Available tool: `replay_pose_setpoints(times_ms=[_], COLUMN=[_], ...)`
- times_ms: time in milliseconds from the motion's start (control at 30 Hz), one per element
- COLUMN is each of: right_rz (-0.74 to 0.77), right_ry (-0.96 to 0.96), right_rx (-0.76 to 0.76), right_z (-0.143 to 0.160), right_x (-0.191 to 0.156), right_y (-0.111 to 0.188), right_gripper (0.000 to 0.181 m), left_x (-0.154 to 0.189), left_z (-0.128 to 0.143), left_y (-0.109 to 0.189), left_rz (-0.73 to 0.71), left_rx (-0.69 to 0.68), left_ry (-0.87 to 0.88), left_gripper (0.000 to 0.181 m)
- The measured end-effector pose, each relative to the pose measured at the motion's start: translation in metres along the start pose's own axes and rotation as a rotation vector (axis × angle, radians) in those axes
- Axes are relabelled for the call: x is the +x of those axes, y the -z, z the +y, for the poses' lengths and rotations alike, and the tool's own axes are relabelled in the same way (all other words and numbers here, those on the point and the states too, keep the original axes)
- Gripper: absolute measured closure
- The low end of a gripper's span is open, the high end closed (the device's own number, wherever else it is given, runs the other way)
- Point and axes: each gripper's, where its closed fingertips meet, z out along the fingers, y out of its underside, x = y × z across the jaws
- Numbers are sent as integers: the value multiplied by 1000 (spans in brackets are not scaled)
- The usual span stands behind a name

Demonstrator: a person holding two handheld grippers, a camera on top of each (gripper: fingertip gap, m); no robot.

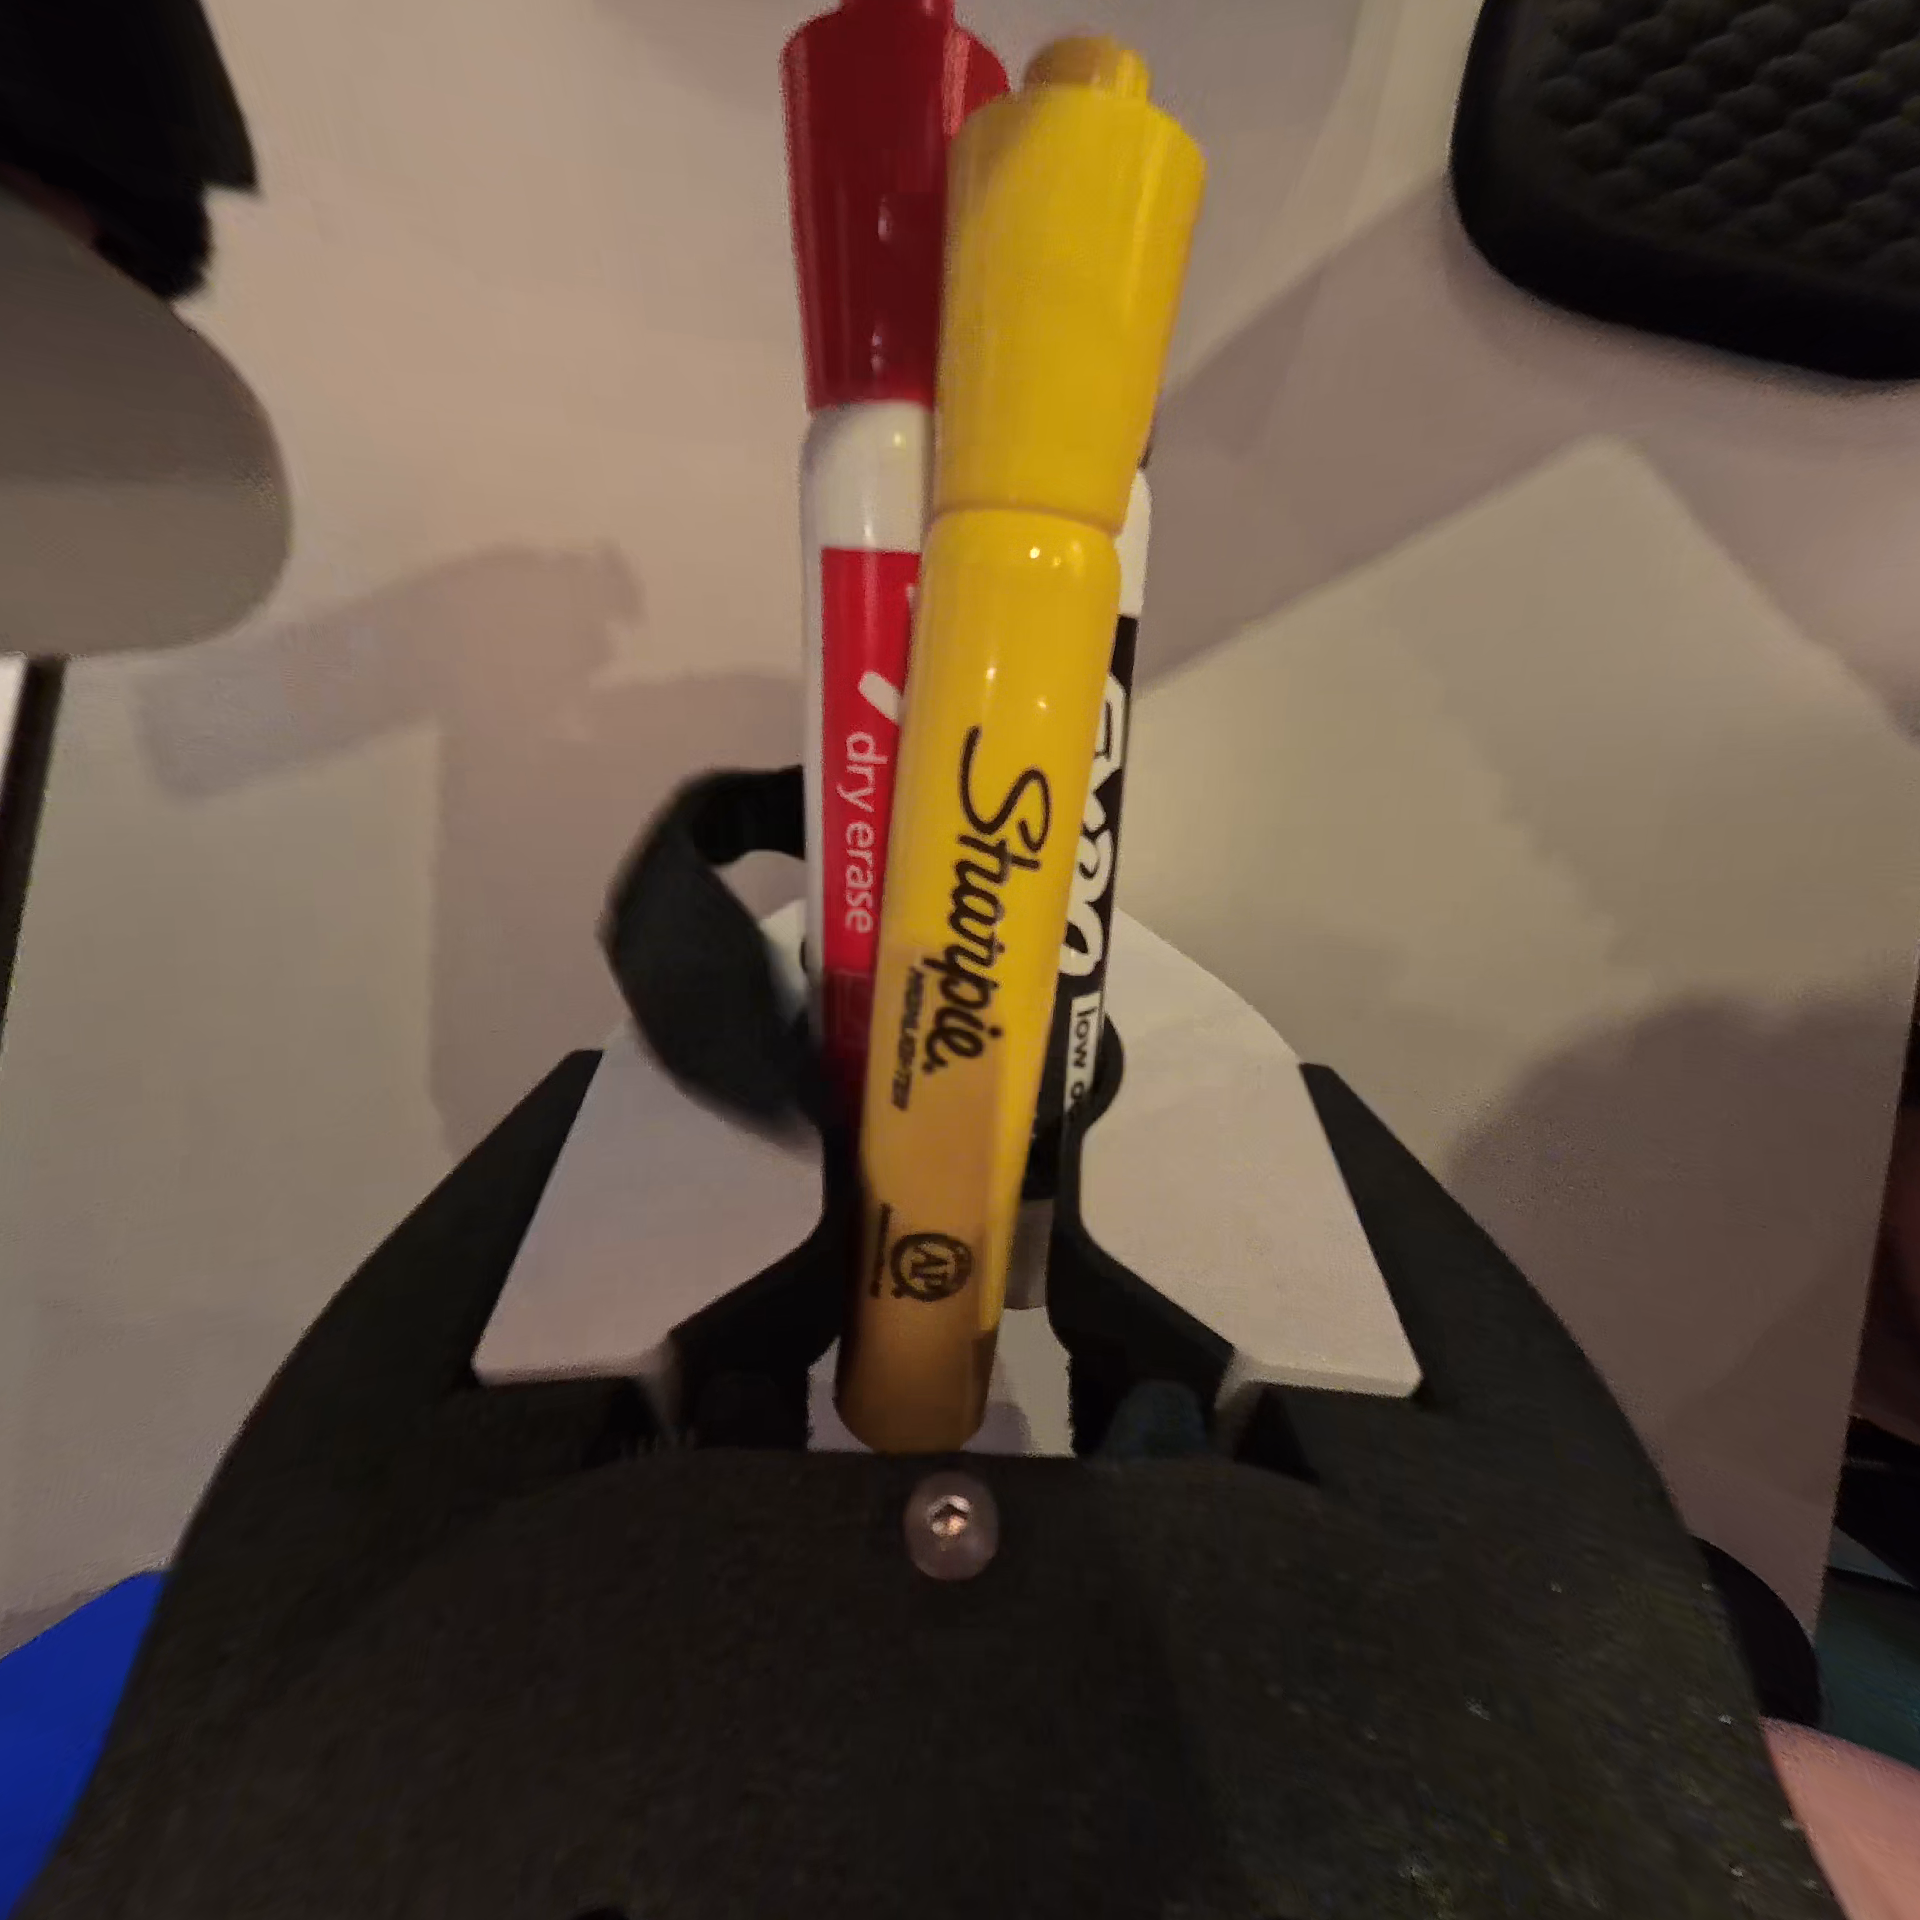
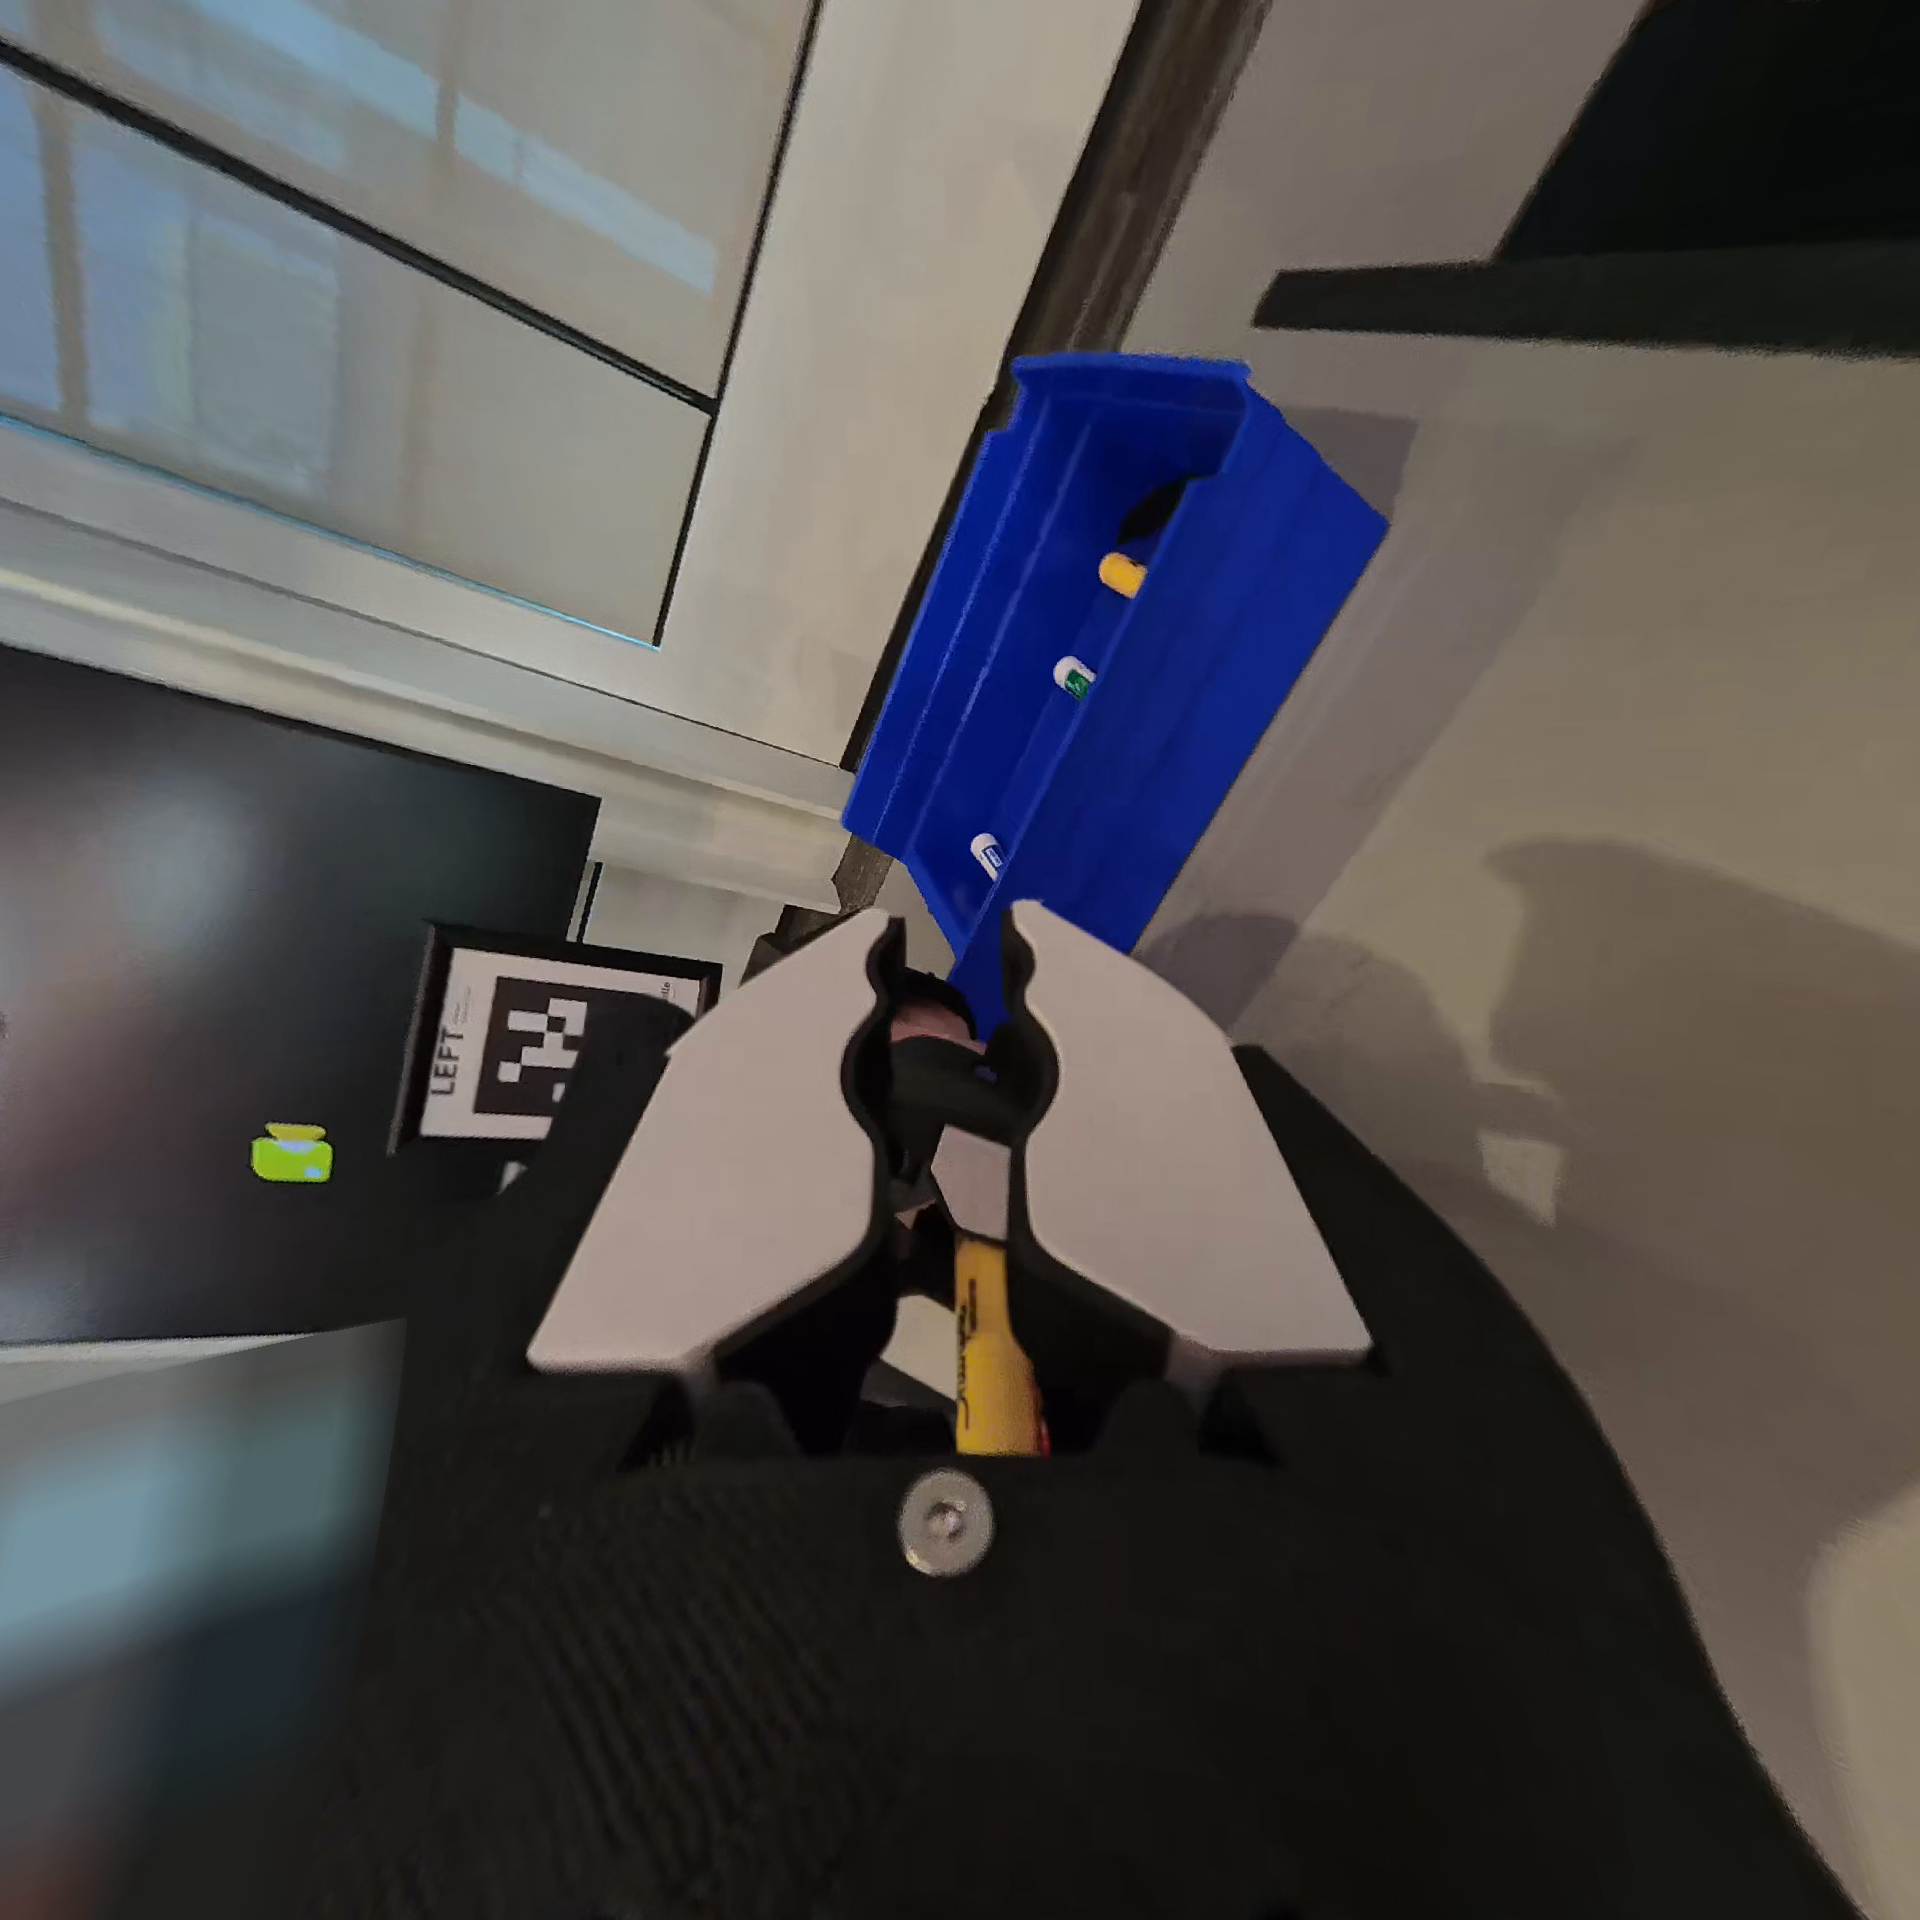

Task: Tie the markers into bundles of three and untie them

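My left gripper (image 1: 961, 987) is shut on a bundle of three markers that stand upright between its fingers. These are a yellow highlighter (image 1: 1039, 623) in front, a red-capped dry-erase marker (image 1: 862, 499), and a white marker with a black label (image 1: 1112, 831) behind. A black strap (image 1: 707, 956) loops out to the left of the bundle and is blurred. In the right wrist view my right gripper (image 2: 951, 925) has its jaws nearly together on a black piece that looks like the strap (image 2: 935, 1081). The yellow highlighter (image 2: 992, 1351) shows below its fingers.
A blue bin (image 2: 1091, 644) on the white table (image 2: 1558, 831) holds several more markers. A tag card on the left gripper (image 2: 540, 1039) sits close on the left. A black mesh chair back (image 1: 1714, 156) is at the upper right, and a small green object (image 2: 291, 1151) lies far left. Across from one pair of fingers to the other is roughly 15 cm.
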Motion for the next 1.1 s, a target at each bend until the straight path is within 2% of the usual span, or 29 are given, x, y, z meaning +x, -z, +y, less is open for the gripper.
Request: replay_pose_setpoints(times_ms=[133, 233, 333, 400, 467, 533, 600, 667, 833, 867, 900, 967, 1033, 1100], right_rz=[-132, -179, -251, -313, -162, 74, 252, 325, 360, 356, 358, 354, 289, 122], right_ry=[224, 523, 751, 884, 1040, 1225, 1399, 1509, 1526, 1525, 1528, 1529, 1485, 1385], right_rx=[40, 152, 303, 328, 255, 170, 75, -24, -127, -148, -166, -173, -178, -158], right_z=[-7, -5, 23, 57, 88, 110, 126, 138, 139, 139, 139, 138, 143, 154], right_x=[-25, -33, -29, -18, 26, 77, 110, 126, 153, 157, 160, 160, 151, 120], right_y=[24, 63, 103, 116, 110, 100, 87, 69, 43, 40, 37, 33, 32, 36], right_gripper=[165, 169, 167, 162, 142, 134, 133, 135, 150, 156, 172, 178, 178, 178], left_x=[-4, -12, -17, -20, -20, -19, -18, -16, -16, -16, -18, -20, -21, -25], left_z=[2, 11, 19, 25, 28, 29, 29, 28, 32, 34, 35, 39, 44, 48], left_y=[5, 14, 26, 33, 37, 39, 37, 35, 29, 28, 26, 24, 20, 17], left_rz=[-24, -51, -68, -86, -88, -88, -84, -76, -72, -70, -74, -77, -73, -83], left_rx=[6, -7, -10, -18, -23, -27, -32, -37, -71, -79, -88, -111, -132, -153], left_ry=[-19, 2, 24, 35, 44, 36, 35, 28, 32, 34, 35, 41, 44, 49], left_gripper=[139, 138, 138, 138, 138, 138, 138, 138, 138, 138, 138, 138, 138, 138])
